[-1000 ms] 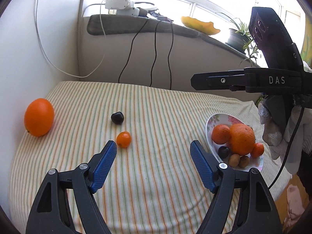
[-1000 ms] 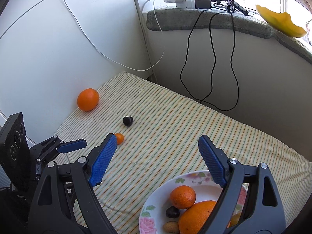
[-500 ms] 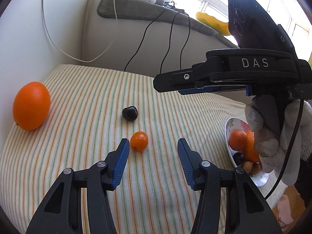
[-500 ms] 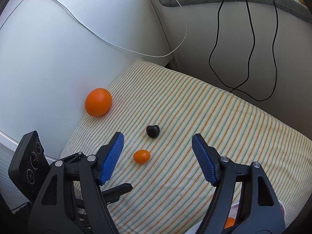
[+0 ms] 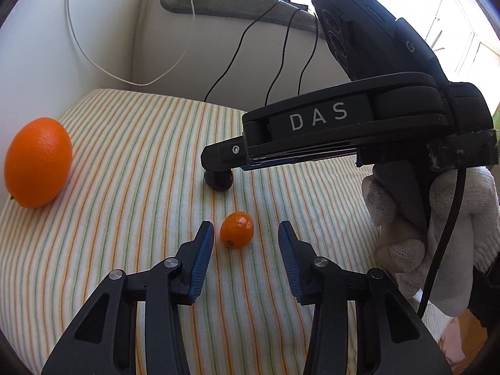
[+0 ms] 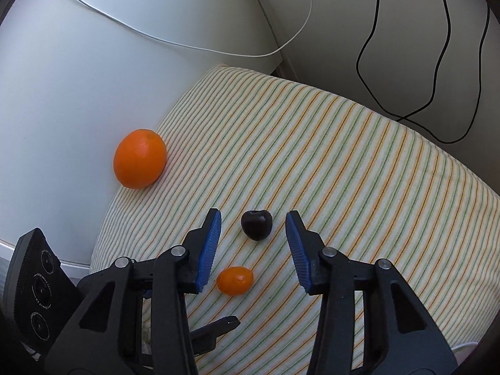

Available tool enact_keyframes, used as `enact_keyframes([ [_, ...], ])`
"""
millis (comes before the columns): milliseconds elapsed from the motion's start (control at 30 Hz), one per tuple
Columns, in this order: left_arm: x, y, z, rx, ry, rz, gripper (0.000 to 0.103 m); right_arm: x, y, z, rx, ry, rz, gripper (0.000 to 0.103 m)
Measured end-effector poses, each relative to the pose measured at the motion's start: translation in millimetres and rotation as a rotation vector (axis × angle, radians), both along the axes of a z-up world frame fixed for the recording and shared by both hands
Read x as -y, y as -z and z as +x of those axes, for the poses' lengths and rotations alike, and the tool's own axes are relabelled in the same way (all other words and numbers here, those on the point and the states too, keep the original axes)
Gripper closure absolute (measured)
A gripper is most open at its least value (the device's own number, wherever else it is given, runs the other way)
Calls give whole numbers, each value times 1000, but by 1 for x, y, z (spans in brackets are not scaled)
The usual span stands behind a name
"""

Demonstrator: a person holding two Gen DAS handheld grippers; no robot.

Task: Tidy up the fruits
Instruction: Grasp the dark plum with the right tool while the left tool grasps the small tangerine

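The left gripper (image 5: 246, 239) is framing a small orange fruit (image 5: 236, 230) on the striped cloth (image 5: 131, 168). Its jaws have just been closing, yet the blue pads are standing clear of the fruit on both sides. The right gripper (image 6: 253, 232), in a gloved hand (image 5: 418, 237), is bracketing a dark cherry (image 6: 256, 224); its jaws have also been closing without touching it. A large orange (image 5: 37, 166) is lying at the cloth's edge against the wall.

Striped cloth (image 5: 125, 187) over surface; white cable (image 6: 187, 43), black cables (image 6: 447, 62) down wall; grey towel (image 5: 218, 3) on ledge.
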State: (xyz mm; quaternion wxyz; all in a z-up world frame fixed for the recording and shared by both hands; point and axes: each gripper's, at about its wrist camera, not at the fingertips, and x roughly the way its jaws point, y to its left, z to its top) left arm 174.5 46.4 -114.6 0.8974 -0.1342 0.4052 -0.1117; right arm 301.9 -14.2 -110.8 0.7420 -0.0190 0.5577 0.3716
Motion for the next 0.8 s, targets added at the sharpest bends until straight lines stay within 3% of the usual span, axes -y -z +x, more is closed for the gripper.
enact_keyframes([
  [267,2,6,13,-27,12,5,63,-14,15,2,-13,-5,-20,66],
  [433,5,9,18,-42,19,11,69,-18,21,0,-12,-6,-34,71],
  [567,5,10,24,-47,11,7,81,-18,21,0,-8,-1,-38,78],
  [800,4,9,28,-41,14,11,81,-14,18,-3,-3,-3,-35,78],
])
